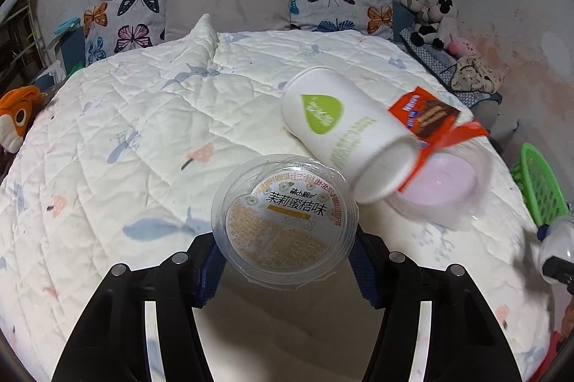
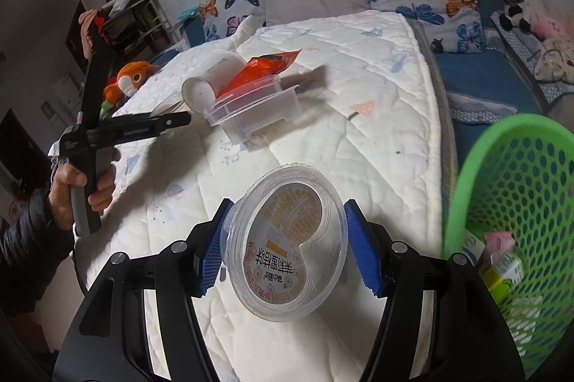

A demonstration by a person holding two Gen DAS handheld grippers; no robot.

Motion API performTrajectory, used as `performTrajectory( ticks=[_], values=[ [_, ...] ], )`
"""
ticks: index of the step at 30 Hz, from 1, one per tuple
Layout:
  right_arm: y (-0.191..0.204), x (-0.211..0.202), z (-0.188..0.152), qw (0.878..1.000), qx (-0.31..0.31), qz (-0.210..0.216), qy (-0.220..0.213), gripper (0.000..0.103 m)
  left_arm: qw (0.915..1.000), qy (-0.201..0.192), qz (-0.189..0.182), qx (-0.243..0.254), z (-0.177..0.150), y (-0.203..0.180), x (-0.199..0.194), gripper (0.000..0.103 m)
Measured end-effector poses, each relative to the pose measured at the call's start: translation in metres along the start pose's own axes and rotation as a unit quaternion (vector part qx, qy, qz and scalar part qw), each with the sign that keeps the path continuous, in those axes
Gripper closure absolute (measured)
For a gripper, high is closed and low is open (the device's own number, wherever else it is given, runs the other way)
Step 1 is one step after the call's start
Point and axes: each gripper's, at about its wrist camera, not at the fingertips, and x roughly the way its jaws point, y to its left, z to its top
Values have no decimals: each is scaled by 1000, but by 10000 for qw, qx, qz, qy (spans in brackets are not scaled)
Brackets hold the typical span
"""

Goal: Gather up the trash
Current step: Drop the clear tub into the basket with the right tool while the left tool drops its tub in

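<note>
My left gripper [image 1: 285, 249] is shut on a clear round plastic cup [image 1: 283, 217] with a yellow printed lid, its blue pads [image 1: 211, 260] pressing both sides. Past it on the quilt lie a white cup [image 1: 333, 130] with a green drop logo, an orange wrapper [image 1: 427, 116] and a clear tub [image 1: 441, 184] with pink inside. My right gripper [image 2: 287, 238] is shut on a second, similar clear cup [image 2: 287, 245], held above the bed beside the green basket [image 2: 513, 202]. The right wrist view also shows the left gripper [image 2: 179, 120] in a person's hand [image 2: 71, 188], near the white cup [image 2: 211, 77].
The bed's white quilt [image 1: 143, 130] fills the middle, with butterfly pillows [image 1: 340, 1] at the head. Plush toys [image 1: 434, 19] sit at the right, an orange one [image 1: 18, 116] at the left. The green basket [image 1: 538, 188] holds small cartons [image 2: 502, 260].
</note>
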Motion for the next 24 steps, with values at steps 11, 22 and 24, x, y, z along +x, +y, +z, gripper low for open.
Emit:
performTrajectory(
  ticks=[11,22,24],
  values=[
    [-22,-38,-19,9988,316,-262,-254,41,9989,-174,-376,207,-31,-35,-54,45],
    [-61,-79,-36,9931,743,-729,-542,41,9919,-344,-1000,702,-30,-110,-82,45],
    [-70,-85,-41,9914,818,-842,-576,41,9906,-330,-1094,758,-29,-123,-82,45]
  ],
)
